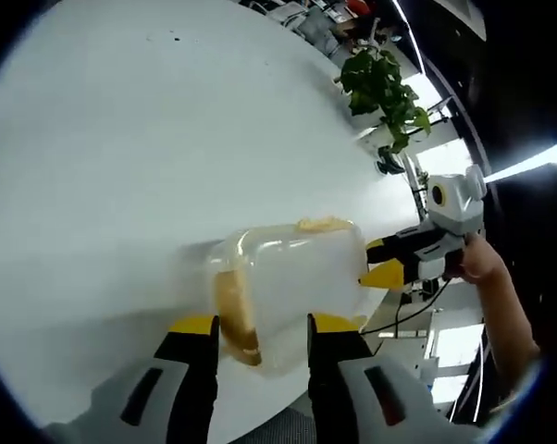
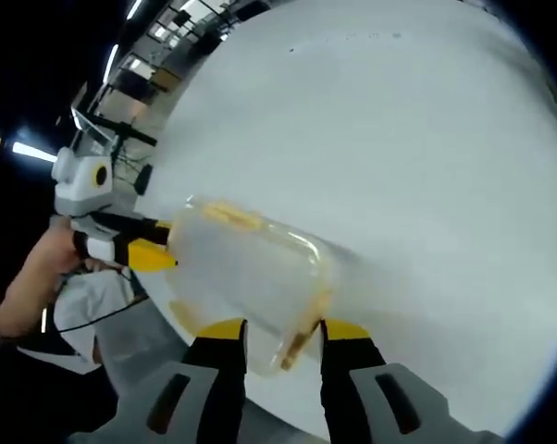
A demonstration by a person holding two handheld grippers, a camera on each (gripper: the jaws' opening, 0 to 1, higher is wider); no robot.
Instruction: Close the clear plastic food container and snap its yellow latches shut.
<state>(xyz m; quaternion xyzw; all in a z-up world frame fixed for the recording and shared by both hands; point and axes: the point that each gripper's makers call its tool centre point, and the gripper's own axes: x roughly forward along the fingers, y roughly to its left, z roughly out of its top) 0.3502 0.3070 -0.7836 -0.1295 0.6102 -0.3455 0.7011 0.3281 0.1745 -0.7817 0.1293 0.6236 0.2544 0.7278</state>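
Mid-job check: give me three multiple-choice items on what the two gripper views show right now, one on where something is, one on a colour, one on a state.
1. Where does the clear plastic food container sit?
A. on the white round table, near its edge
B. on the floor
C. on a shelf

2. What colour are the latches on the container's ends?
A. blue
B. yellow
C. red

3. How do the left gripper's jaws stand?
A. shut tight with no gap
B. apart, one on each side of the container's near end
C. clamped on the green potted plant

Answers:
1 A, the table's rim curves just below the container in both views.
2 B, a yellow latch shows through the plastic.
3 B, the left gripper has the container's end in its gap; the right gripper stands likewise at the other end.
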